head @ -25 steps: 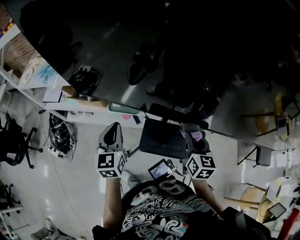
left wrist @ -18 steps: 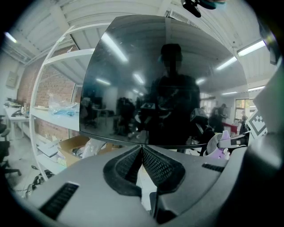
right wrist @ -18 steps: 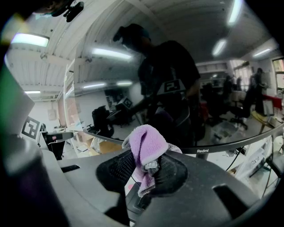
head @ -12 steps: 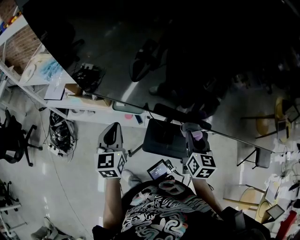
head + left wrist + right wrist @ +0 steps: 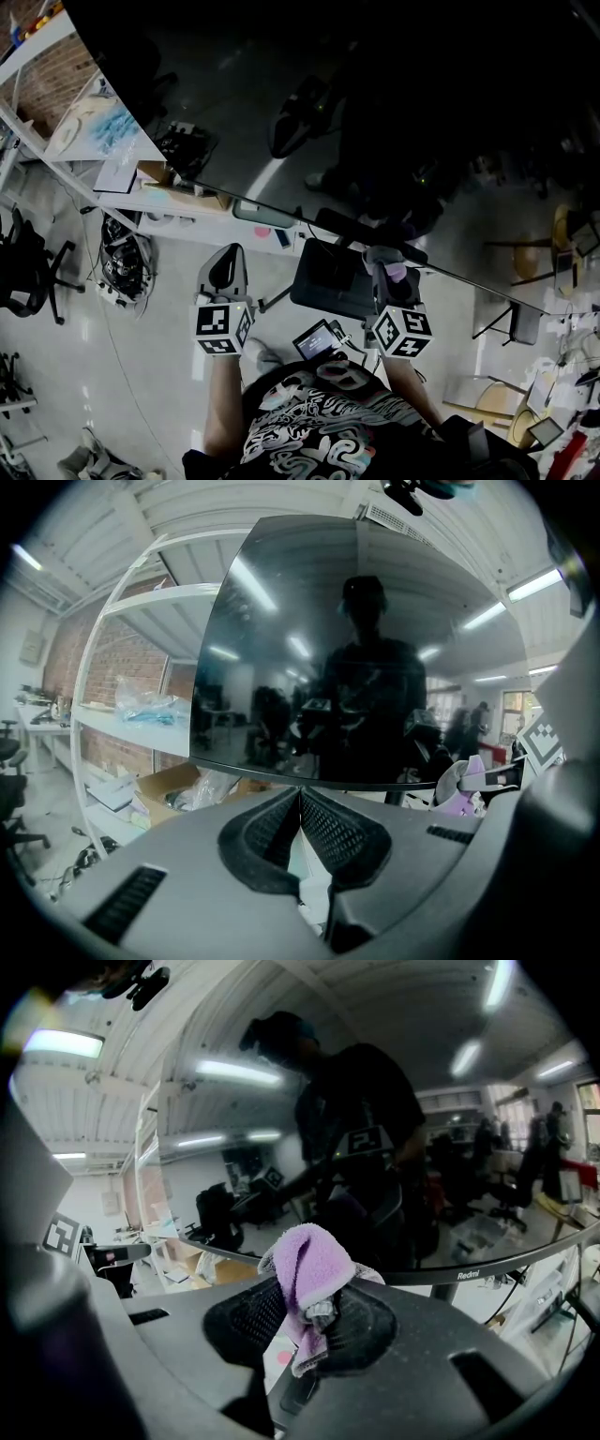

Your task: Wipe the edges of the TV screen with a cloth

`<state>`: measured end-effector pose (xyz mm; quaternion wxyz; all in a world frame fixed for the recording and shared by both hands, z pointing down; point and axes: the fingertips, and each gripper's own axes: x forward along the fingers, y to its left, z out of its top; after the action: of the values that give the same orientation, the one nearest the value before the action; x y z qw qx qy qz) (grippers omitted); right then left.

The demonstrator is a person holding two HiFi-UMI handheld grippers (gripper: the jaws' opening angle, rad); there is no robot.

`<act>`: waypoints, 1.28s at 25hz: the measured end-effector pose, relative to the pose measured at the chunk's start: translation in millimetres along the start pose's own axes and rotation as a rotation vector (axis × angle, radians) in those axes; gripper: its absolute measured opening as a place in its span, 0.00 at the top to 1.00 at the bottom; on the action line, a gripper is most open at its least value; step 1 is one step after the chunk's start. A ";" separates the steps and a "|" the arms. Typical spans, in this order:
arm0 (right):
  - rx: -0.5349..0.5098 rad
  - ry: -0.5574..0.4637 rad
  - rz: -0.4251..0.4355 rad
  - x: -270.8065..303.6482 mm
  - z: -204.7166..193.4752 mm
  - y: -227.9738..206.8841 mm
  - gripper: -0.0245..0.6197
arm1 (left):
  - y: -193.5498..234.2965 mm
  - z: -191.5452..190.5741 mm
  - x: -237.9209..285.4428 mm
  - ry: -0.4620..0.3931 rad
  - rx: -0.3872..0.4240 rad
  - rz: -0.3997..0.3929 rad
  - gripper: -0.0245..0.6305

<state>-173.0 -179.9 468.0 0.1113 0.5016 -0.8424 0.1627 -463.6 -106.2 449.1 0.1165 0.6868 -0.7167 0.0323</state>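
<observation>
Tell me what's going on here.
A person stands facing a large dark TV screen with a gripper in each hand. The right gripper is shut on a purple cloth, held up by the screen's bottom edge. Whether the cloth touches the edge can't be told. The left gripper is lower left of the screen, with its fingers closed together on nothing.
</observation>
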 end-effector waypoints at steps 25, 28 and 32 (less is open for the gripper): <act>0.031 0.005 -0.018 26.9 1.7 48.6 0.79 | 58.5 7.4 -5.7 -0.008 -0.012 -0.008 0.94; 0.032 0.002 -0.023 30.5 1.5 57.0 0.79 | 67.1 6.6 -8.9 -0.008 -0.013 -0.015 0.94; 0.041 -0.002 -0.029 32.0 1.6 64.4 0.79 | 77.0 7.6 -15.2 -0.014 -0.014 -0.021 0.94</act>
<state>-244.9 -177.8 467.3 0.1022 0.5161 -0.8316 0.1779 -540.4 -88.7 447.3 0.1163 0.6939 -0.7103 0.0213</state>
